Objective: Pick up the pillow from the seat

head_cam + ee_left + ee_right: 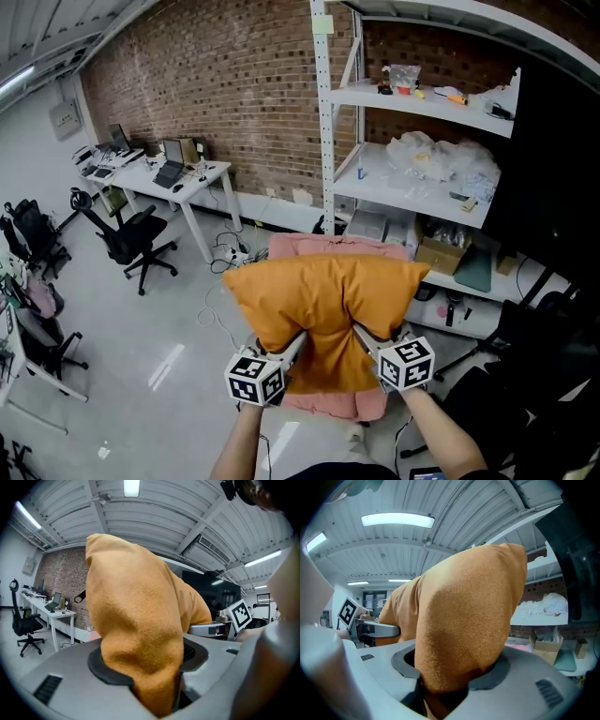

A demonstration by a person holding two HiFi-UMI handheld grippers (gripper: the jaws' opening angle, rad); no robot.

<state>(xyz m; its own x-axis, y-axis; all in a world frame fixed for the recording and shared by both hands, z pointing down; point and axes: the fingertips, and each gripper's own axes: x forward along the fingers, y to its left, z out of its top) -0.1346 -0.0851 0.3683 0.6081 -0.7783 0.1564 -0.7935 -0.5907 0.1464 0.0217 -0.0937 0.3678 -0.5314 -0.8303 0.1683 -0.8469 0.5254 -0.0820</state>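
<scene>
Two grippers hold one orange pillow [323,292] up in front of the person, one on each lower corner. The left gripper [152,667] has its jaws partly closed, with a thick fold of the orange cloth pinched between its dark pads; the fabric bulges out above the jaws and rises towards the ceiling. The right gripper [450,672] does the same on the other side, its jaws drawn in on a bunched wad of the pillow and holding it fast. From the head view, the two marker cubes [255,379] sit side by side low in the picture, the person's bare forearms [441,433] run back from them, and the pillow spreads wide above, sagging a little in the middle between the two holds. Beneath and behind it is the pink seat [328,405], whose upper edge shows just past the pillow's top and whose front edge shows below it; I cannot tell whether the pillow's underside touches the cushion. A white shelving rack [422,178] with bags and small items stands against the brick wall [216,84] to the right, and a white tabletop [178,183] with laptops and a black office chair [127,239] stand well apart on the left.
</scene>
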